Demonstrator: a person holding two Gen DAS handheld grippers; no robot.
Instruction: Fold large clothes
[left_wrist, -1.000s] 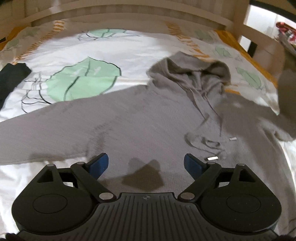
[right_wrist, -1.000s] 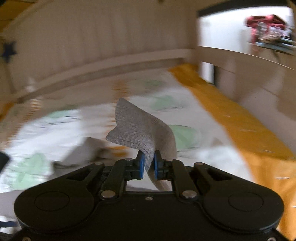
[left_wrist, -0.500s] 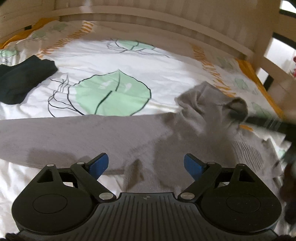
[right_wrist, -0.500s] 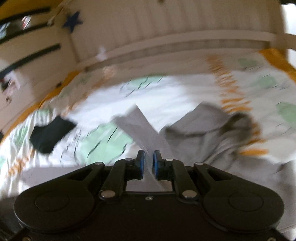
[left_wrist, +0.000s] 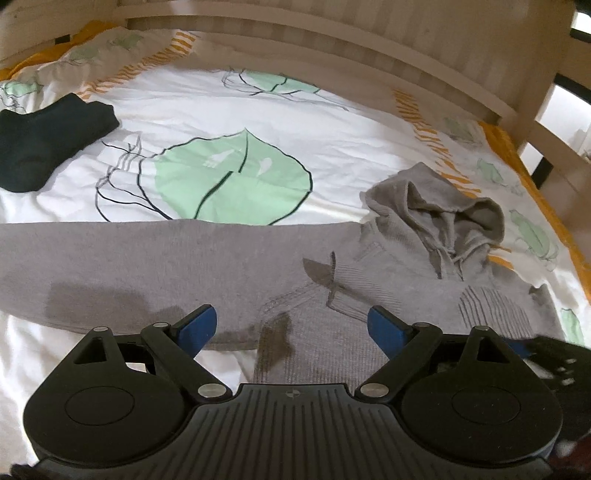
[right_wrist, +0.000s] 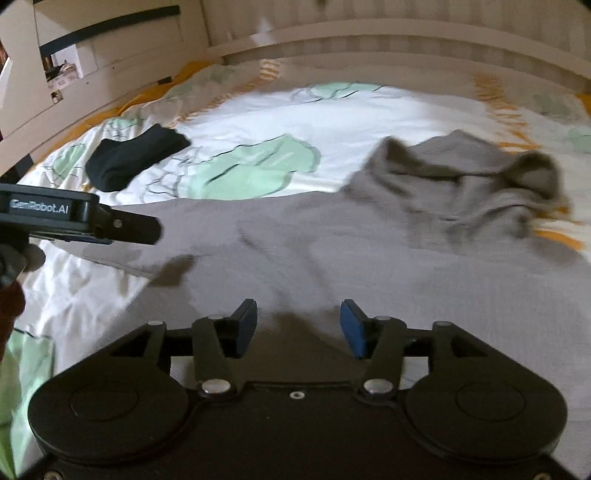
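The sleeve held a second ago is released by the right gripper (right_wrist: 298, 326), whose fingers now stand spread and empty. It is laid across the grey hoodie (left_wrist: 369, 295), spread flat on the bed (left_wrist: 221, 110) below the hood (left_wrist: 443, 206); the left gripper (left_wrist: 291, 328) is also held spread, so one sleeve fold is judged done.

A bed (left_wrist: 192, 103) with a white cover printed with green leaves (left_wrist: 236, 177); a dark folded garment (left_wrist: 44, 140) lies near its wooden rail (left_wrist: 332, 40).

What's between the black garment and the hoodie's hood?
Only bedsheet with a green leaf print between black garment and hood; left wrist view.
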